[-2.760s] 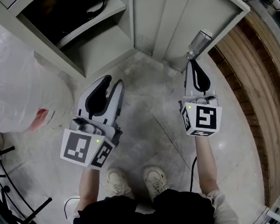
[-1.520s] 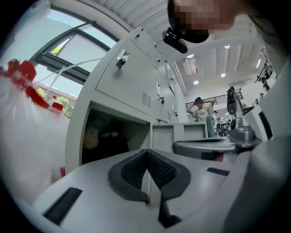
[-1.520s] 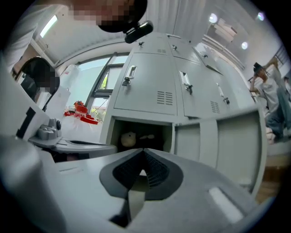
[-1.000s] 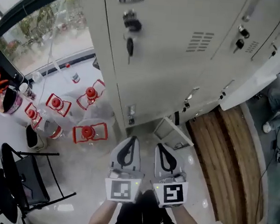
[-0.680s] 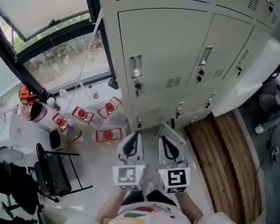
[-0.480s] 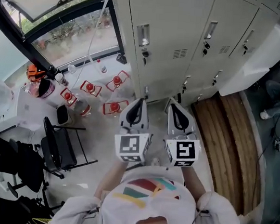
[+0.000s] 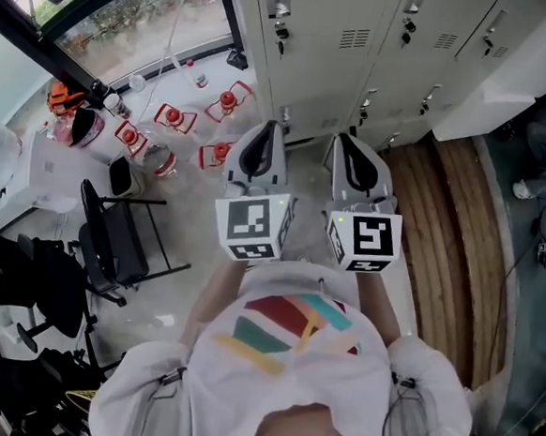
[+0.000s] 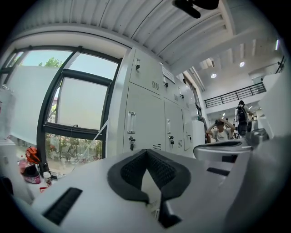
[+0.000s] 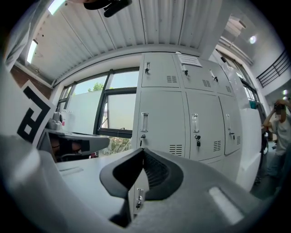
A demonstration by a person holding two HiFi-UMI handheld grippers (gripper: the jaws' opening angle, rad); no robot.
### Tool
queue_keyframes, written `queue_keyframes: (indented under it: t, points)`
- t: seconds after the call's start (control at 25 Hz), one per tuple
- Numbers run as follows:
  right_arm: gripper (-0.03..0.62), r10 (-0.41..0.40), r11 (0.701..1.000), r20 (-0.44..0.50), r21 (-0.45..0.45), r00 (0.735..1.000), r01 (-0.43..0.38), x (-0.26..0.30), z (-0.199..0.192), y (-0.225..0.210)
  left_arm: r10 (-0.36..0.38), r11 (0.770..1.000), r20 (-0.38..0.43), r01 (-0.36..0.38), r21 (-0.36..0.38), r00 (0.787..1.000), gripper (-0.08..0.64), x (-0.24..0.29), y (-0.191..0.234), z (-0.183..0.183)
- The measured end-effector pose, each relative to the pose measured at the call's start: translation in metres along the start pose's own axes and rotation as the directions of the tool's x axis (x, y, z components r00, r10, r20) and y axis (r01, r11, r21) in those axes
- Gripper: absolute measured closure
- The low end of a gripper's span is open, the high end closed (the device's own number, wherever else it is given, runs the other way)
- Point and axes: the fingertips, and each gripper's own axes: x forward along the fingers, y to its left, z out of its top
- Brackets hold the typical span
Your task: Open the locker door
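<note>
Locker door [image 9: 163, 125] is standing shut, well apart from the left tongs [image 7: 269, 127] and right tongs [image 7: 341, 141], both hanging clenched and empty. Arriving clenched, they are probably risking glancing off its handle [image 9: 144, 122] instead of hooking it.

Pale grey lockers [image 7: 314, 82], brown planked floor strip [image 7: 448, 237], black chair [image 7: 107, 239]; the person's white shirt [image 7: 289, 378] flashes red, teal and yellow stripes.
</note>
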Motion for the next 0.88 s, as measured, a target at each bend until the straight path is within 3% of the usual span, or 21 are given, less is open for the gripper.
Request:
queue_keyframes:
  t: [0.88]
  points:
    - [0.588, 0.024, 0.999, -0.039, -0.040, 0.999, -0.026, 0.002, -0.009, 0.019, -0.029, 1.000, 0.005, 0.029, 0.000, 1.000, 0.546, -0.004, -0.002, -0.007]
